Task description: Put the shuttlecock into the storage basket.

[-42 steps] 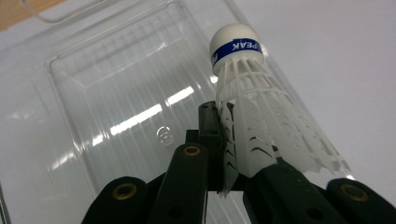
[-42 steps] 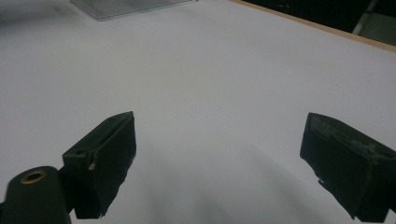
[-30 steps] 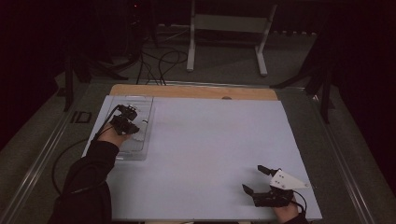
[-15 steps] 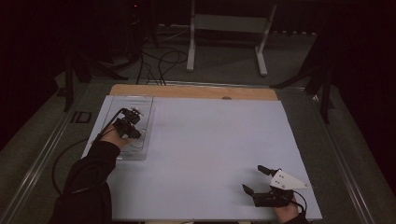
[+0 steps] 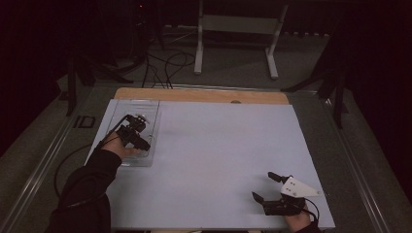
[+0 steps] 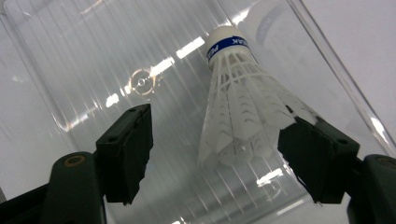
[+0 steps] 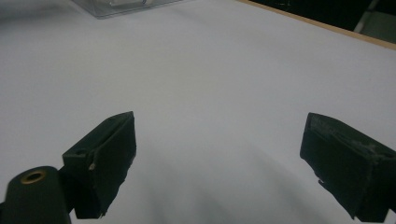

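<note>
Two claws work over the white counter (image 5: 218,155) in the high view: the left claw (image 5: 138,131) hangs above a clear plastic tray (image 5: 148,109) that lies near the counter's left edge, toward its far left corner, with the person's left hand (image 5: 119,148) and dark sleeve (image 5: 87,189) coming in from the near side. The right claw (image 5: 267,187) sits low by the near right corner, well apart from the tray, its two black jaws spread wide with bare counter between them and a grey three-cornered plate (image 5: 299,187) on top. In the left gripper view, the left claw (image 6: 215,144) looks down into the ribbed tray (image 6: 93,60), where a white shuttlecock (image 6: 240,107) lies with its blue-banded cork tip pointing away and its feathered skirt toward the jaws. The jaws have just been opening; the skirt lies between them, close against the right-hand jaw or touching it, while the left-hand jaw stands clear of it, so the shuttlecock is released rather than gripped. In the right gripper view, the right claw (image 7: 217,158) is spread open over plain white counter (image 7: 210,70), with a corner of the clear tray (image 7: 121,7) far off at the top edge.
</note>
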